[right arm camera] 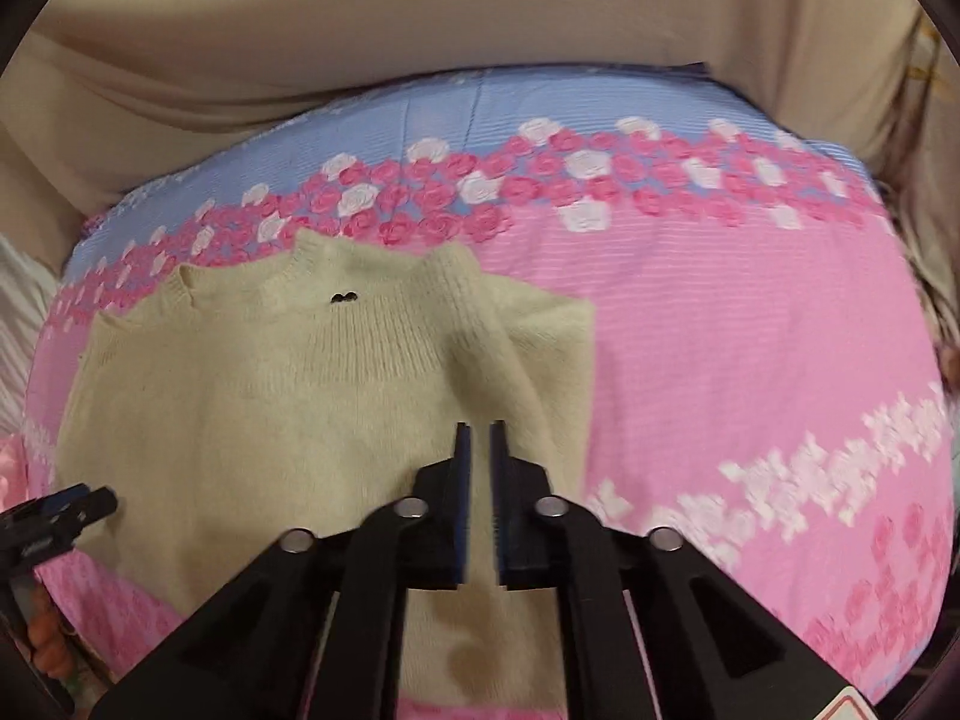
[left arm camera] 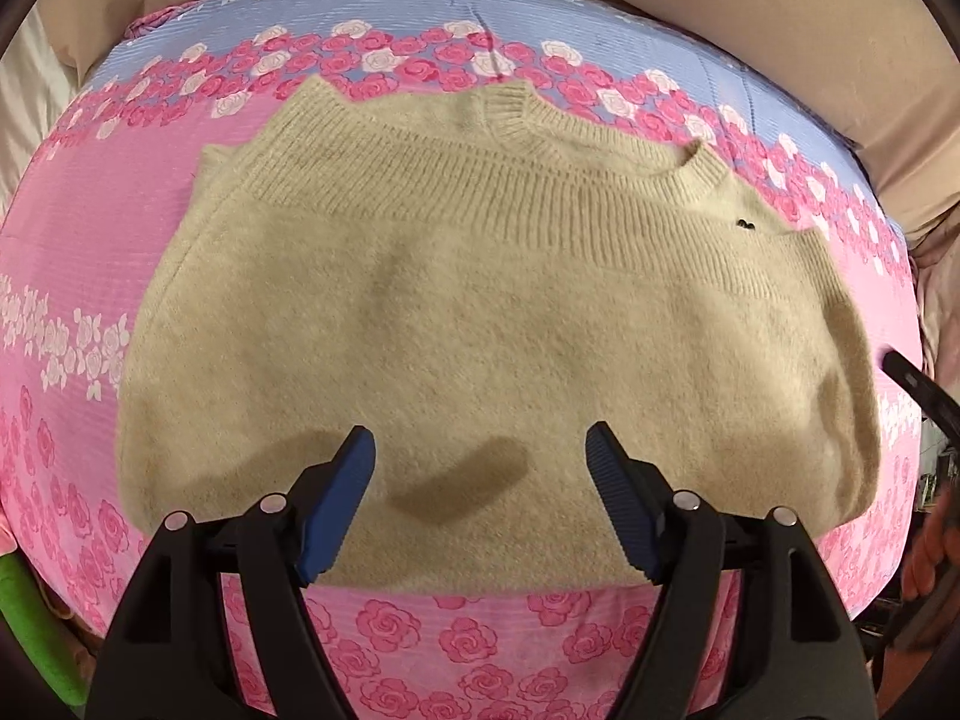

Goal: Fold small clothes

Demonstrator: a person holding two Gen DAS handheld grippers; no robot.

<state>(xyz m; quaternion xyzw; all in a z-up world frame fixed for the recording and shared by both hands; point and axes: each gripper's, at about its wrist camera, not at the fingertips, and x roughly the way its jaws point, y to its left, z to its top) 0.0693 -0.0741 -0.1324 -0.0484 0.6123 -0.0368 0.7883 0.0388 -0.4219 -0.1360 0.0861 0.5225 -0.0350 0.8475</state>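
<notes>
A cream knit sweater (left arm camera: 480, 324) lies flat on the pink rose-print bedspread (left arm camera: 90, 228), collar toward the far side, sleeves folded in over the body. A small black mark (left arm camera: 745, 224) sits near its collar. My left gripper (left arm camera: 480, 450) is open and empty, hovering above the sweater's near hem. In the right wrist view the sweater (right arm camera: 288, 396) lies left of centre. My right gripper (right arm camera: 479, 429) is nearly shut, with a narrow gap between its blue pads and nothing held, above the sweater's right side. The left gripper also shows in the right wrist view (right arm camera: 78, 501), and the right gripper's tip shows in the left wrist view (left arm camera: 918, 384).
A beige sheet (right arm camera: 420, 30) bunches behind the bedspread. The spread's far band is blue with roses (right arm camera: 540, 114). Bare pink spread (right arm camera: 750, 330) lies right of the sweater. A green object (left arm camera: 36, 630) sits at the left near edge.
</notes>
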